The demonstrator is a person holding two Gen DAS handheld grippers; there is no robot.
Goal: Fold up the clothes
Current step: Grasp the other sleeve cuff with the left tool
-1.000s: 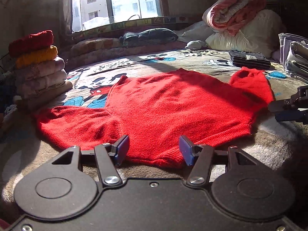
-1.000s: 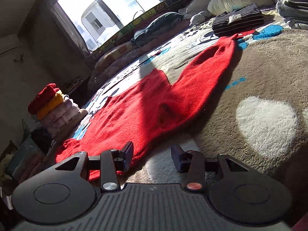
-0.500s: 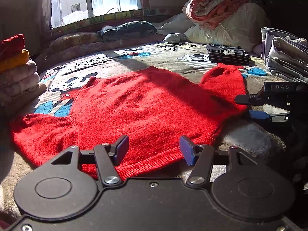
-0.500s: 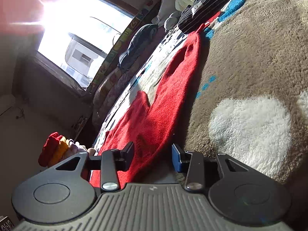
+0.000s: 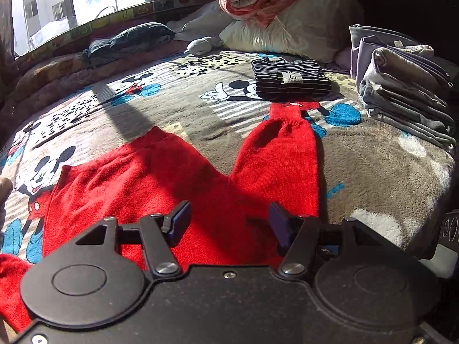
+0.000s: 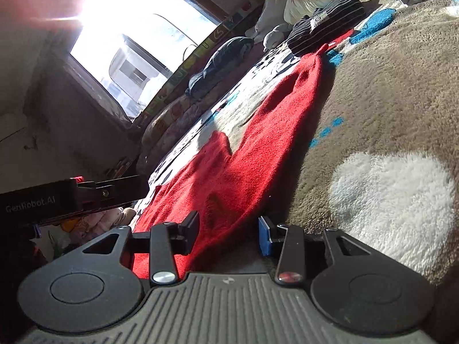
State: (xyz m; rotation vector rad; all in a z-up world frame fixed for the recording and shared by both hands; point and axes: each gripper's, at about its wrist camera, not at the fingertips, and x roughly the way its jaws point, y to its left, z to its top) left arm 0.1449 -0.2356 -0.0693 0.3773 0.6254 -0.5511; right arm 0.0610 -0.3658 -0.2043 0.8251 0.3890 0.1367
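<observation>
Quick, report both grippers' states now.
Left gripper: open, holding nothing, above the red sweater.
Right gripper: open, holding nothing, at the sweater's edge.

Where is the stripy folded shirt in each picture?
Left wrist: stripy shirt lies upper right of centre, just past the red sleeve.
Right wrist: stripy shirt sits near the top, right of centre.
Shared landmark: the sleeve's cuff points at it in both.

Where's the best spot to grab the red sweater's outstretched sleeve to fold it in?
Probably the ribbed cuff of the red sweater, approached from its outer right edge: the sleeve lies flat and straight, its cuff end free just short of the striped folded garment.
</observation>
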